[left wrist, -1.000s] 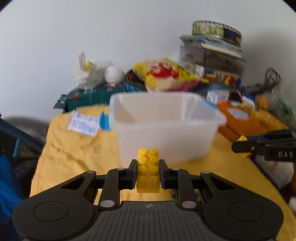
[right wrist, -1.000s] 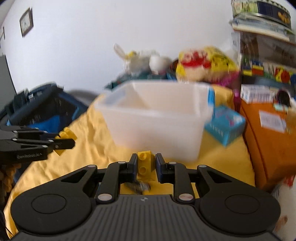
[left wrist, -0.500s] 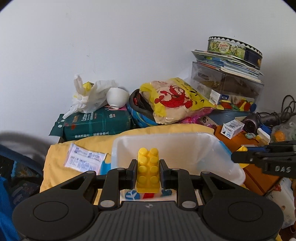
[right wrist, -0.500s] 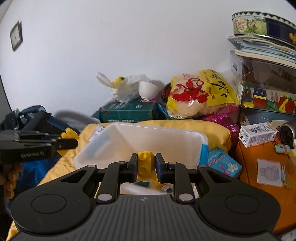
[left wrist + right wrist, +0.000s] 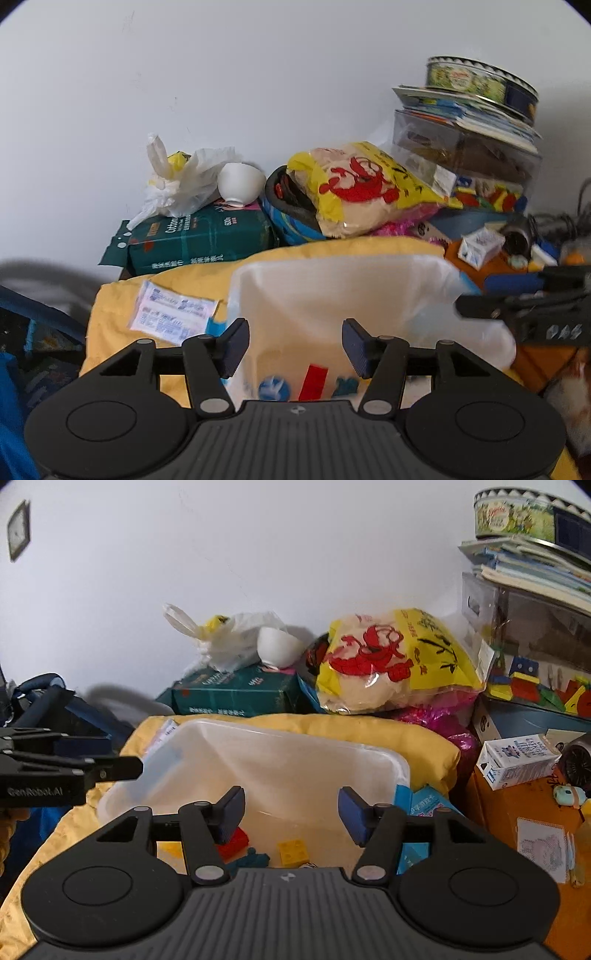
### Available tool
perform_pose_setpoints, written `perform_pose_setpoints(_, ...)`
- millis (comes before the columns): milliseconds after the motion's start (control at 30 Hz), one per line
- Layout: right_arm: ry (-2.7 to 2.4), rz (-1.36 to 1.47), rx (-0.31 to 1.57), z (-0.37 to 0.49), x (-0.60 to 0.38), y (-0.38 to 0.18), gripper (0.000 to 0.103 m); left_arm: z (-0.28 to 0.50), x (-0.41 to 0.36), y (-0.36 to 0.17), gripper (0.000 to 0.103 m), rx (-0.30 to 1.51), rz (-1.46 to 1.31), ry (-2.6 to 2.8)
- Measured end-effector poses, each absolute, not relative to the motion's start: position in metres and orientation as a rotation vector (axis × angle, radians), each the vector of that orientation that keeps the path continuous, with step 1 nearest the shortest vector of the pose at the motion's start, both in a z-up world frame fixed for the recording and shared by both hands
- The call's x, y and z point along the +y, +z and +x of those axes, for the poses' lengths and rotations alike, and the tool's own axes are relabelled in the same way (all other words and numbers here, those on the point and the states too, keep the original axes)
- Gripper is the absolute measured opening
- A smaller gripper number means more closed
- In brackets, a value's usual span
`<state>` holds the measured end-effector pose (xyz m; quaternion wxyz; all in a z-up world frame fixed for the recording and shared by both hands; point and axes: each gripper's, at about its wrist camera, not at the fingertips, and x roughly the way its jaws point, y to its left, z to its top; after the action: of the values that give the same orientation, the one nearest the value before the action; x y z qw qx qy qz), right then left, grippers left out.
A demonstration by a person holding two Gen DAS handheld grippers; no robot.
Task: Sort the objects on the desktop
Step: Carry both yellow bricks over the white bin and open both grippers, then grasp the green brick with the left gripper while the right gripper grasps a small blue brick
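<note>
A translucent white plastic bin (image 5: pixel 424 280) (image 5: pixel 369 755) stands on the yellow cloth. My left gripper (image 5: pixel 294 345) is open and empty over the bin's near side. My right gripper (image 5: pixel 291 814) is open and empty over the bin. On the bin floor lie a small yellow brick (image 5: pixel 293 851), a red brick (image 5: pixel 232 843), a teal piece (image 5: pixel 255 859) and another yellow piece (image 5: pixel 170 849). The left view shows a red piece (image 5: pixel 313 382) and blue pieces (image 5: pixel 273 387) in the bin. Each gripper shows at the edge of the other's view, the right (image 5: pixel 524 314) and the left (image 5: pixel 66 771).
Clutter lines the wall: a green tissue pack (image 5: pixel 195 240), a white plastic bag (image 5: pixel 181 181), a white bowl (image 5: pixel 240 182), a yellow snack bag (image 5: pixel 399 657), stacked boxes with a tin (image 5: pixel 528 517). A white carton (image 5: pixel 517 760) sits on an orange box right. A blue packet (image 5: pixel 424 801) lies beside the bin.
Both grippers opened and let go of their yellow bricks over the bin. The small yellow brick now lies on the bin floor.
</note>
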<state>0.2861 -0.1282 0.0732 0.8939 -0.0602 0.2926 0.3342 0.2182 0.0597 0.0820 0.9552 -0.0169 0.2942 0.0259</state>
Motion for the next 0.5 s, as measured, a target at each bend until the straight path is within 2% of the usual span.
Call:
perform_pose_setpoints(133,0.733,-0.113,0.586,0.247,-0.148,0.066,0.062,0.168,0.056,0.061,0.059,0.605,-0.019,0.041)
perform_pose_setpoints(233,0.762,-0.135,0.624,0.204,-0.165,0.045,0.066,0.128,0.054,0.038,0.059,0.640,-0.037,0.036)
perform_pose_setpoints(267,0.770,-0.145,0.641,0.189,-0.169,0.036,0.070,0.112,0.052,0.027,0.059,0.660,-0.040,0.035)
perform_pose_setpoints(367,0.825,-0.221,0.721,0.143,-0.173,0.004,0.071,0.080,0.047,0.003,0.059,0.710,-0.071,0.036)
perform_pose_setpoints(433,0.871,-0.262,0.770,0.116,-0.173,-0.015,0.067,0.065,0.043,-0.012,0.059,0.745,-0.089,0.031)
perform_pose_setpoints(500,0.887,-0.310,0.785,0.094,-0.171,-0.029,0.057,0.055,0.039,-0.026,0.059,0.781,-0.096,0.033)
